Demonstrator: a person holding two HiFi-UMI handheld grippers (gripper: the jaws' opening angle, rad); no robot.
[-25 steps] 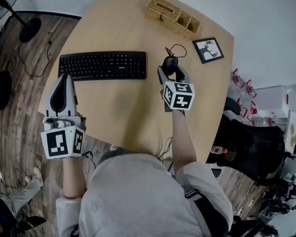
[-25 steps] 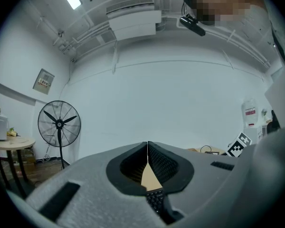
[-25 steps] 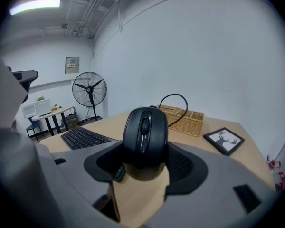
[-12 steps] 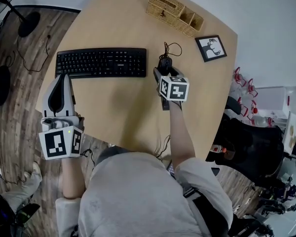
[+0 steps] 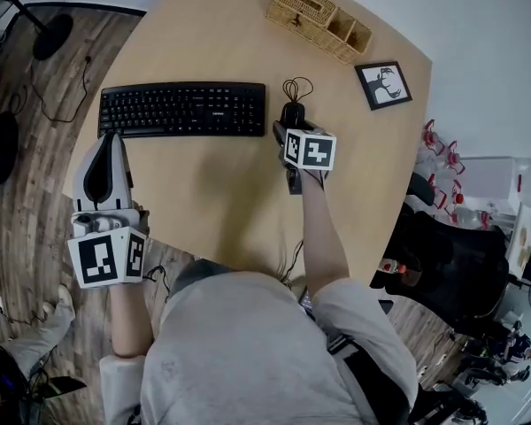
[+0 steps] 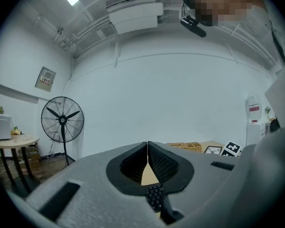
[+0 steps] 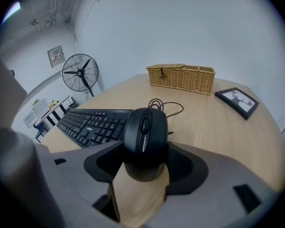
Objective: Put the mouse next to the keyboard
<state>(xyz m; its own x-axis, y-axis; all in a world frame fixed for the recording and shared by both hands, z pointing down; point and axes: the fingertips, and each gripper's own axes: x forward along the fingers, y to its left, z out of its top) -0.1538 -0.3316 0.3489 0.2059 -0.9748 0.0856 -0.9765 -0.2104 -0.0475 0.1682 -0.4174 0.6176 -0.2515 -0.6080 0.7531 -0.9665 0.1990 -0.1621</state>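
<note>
1. Head view.
   - The right tool (image 5: 291, 126) is clamped on the mouse (image 5: 292, 113).
   - The mouse is at 3 o'clock of the keyboard (image 5: 183, 109), just beside its right end. I cannot tell whether they touch.
   - The left tool (image 5: 114, 138) hangs at 7 o'clock of the keyboard, over the near-left edge of the tabletop (image 5: 221, 193), well apart from the mouse.
   - Open room: bare wood from 5 to 7 o'clock of the keyboard, and a strip at 3 o'clock of the mouse out to the rim.
   - The basket (image 5: 319, 20) at 12 o'clock and the picture frame (image 5: 383, 84) at 2 o'clock are both clear of the mouse.

2. Left gripper view.
   - The left tool (image 6: 147, 148) has its jaws pressed together with nothing between them.
   - It points past the tabletop toward a fan (image 6: 61, 120) on the floor.
   - Risk here is judged low, since it is idle and far from the work.

3. Right gripper view.
   - The right tool (image 7: 143, 151) pinches the mouse (image 7: 145, 132) by its two sides, at the rear half.
   - I cannot tell whether the mouse rests on the tabletop (image 7: 204, 122) or is a little off it.
   - The keyboard (image 7: 92, 125) lies close at 10 o'clock of the mouse.
   - The cable (image 7: 164, 106) is looped at 12 o'clock, just past the mouse's nose.
   - Likely faults:
     - Any further push toward 9 o'clock would knock the mouse into the keyboard's end.
     - Letting go while the mouse is raised would drop or skew it.
     - Backing the tool out carelessly could drag the mouse toward 6 o'clock.
     - The cable loop could tug the nose round.
   - The free exit is toward 6 o'clock.
</note>
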